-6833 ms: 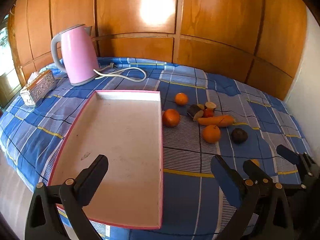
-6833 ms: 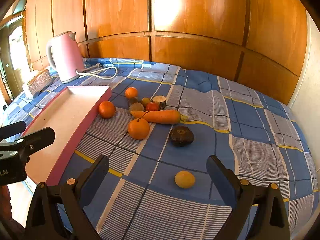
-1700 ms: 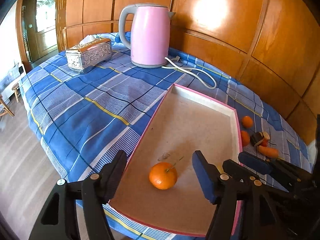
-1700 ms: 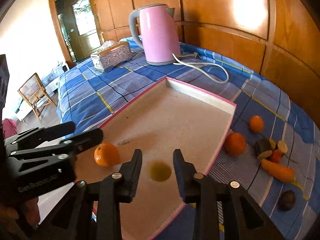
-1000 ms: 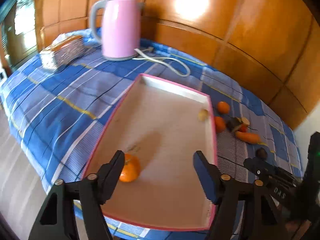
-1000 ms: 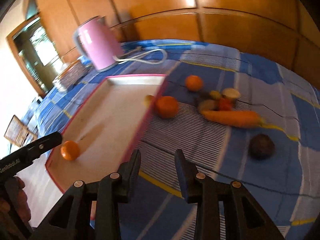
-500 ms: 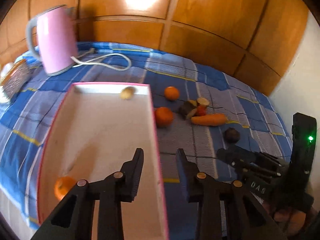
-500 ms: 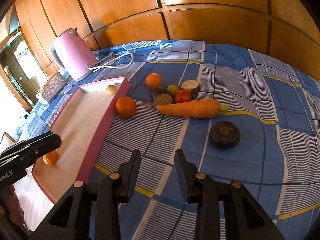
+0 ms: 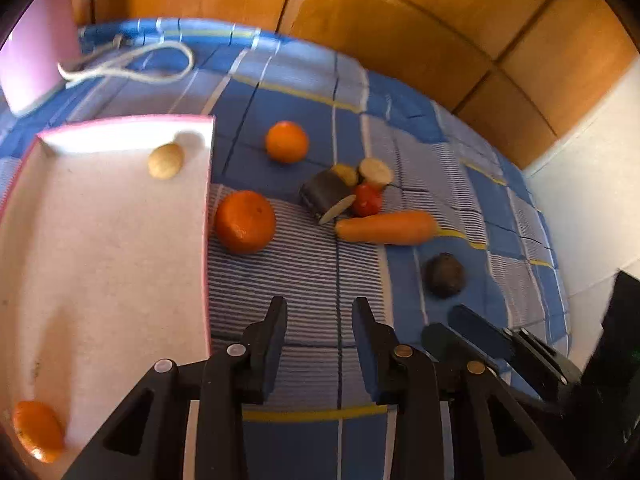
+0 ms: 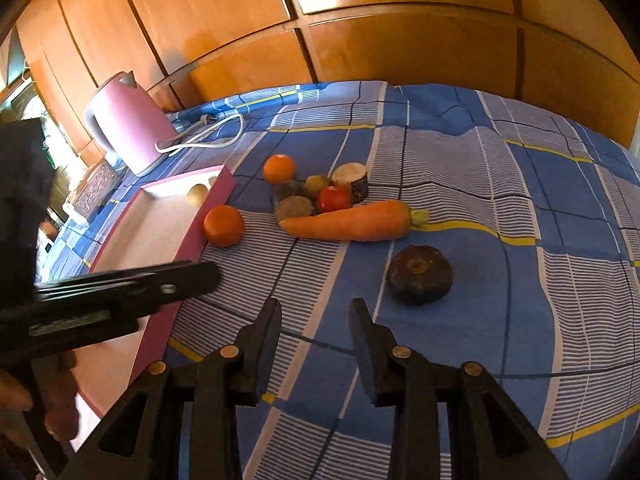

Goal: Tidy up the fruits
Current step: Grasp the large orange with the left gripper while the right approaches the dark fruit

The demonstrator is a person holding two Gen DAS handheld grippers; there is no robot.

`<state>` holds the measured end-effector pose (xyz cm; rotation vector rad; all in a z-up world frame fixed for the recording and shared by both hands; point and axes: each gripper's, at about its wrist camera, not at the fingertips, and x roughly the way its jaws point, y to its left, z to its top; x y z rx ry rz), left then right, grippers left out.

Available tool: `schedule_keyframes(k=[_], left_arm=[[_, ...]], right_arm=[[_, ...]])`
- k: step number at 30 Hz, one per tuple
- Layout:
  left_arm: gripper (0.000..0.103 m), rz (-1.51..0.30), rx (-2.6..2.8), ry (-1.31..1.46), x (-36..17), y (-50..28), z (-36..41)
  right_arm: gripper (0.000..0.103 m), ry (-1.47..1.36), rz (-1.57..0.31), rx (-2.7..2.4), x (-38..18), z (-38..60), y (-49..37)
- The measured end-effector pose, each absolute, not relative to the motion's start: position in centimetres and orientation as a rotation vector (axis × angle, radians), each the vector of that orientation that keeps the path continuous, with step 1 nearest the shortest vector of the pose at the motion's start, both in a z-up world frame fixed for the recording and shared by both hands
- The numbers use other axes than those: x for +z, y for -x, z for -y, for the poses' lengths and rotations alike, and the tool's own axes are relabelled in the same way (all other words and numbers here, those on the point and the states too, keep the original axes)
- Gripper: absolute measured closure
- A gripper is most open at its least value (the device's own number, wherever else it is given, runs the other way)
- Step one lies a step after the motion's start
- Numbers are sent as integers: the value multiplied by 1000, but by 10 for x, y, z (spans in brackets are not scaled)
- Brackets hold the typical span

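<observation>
A pink-rimmed white tray (image 9: 100, 248) lies at the left and holds an orange (image 9: 38, 430) at its near corner and a small yellow fruit (image 9: 165, 160) at its far end. On the blue cloth beside it lie a large orange (image 9: 245, 221), a smaller orange (image 9: 287, 141), a carrot (image 9: 386, 227), a red tomato (image 9: 366, 199), cut dark pieces (image 9: 326, 195) and a dark round fruit (image 9: 444, 274). My left gripper (image 9: 319, 316) is narrowly open and empty above the cloth, just right of the tray edge. My right gripper (image 10: 314, 318) is narrowly open and empty, short of the dark fruit (image 10: 420, 274) and carrot (image 10: 352, 222).
A pink kettle (image 10: 124, 122) with a white cord (image 10: 200, 138) stands at the far left. A silver box (image 10: 94, 190) sits beside it. Wooden panels (image 10: 360, 40) run behind the table. The right gripper shows in the left wrist view (image 9: 480, 336).
Both grippers have swung away from the tray toward the loose fruit and moved closer to it. The left jaws narrowed after leaving the orange in the tray; the yellow fruit now lies in the tray.
</observation>
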<state>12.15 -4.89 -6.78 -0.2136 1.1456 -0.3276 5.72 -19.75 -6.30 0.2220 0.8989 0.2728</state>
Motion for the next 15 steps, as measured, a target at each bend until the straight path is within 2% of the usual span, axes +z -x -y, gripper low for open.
schedule_keyframes(k=[12,15], left_arm=[[70,-1116,-206,179,-74,-147,35],[67,-1113,-207,174,-74,-154,35]], right_arm=[[68,-262,-915,257,-72,211,-64],[68,-264,-914,253,-73,214,-64]])
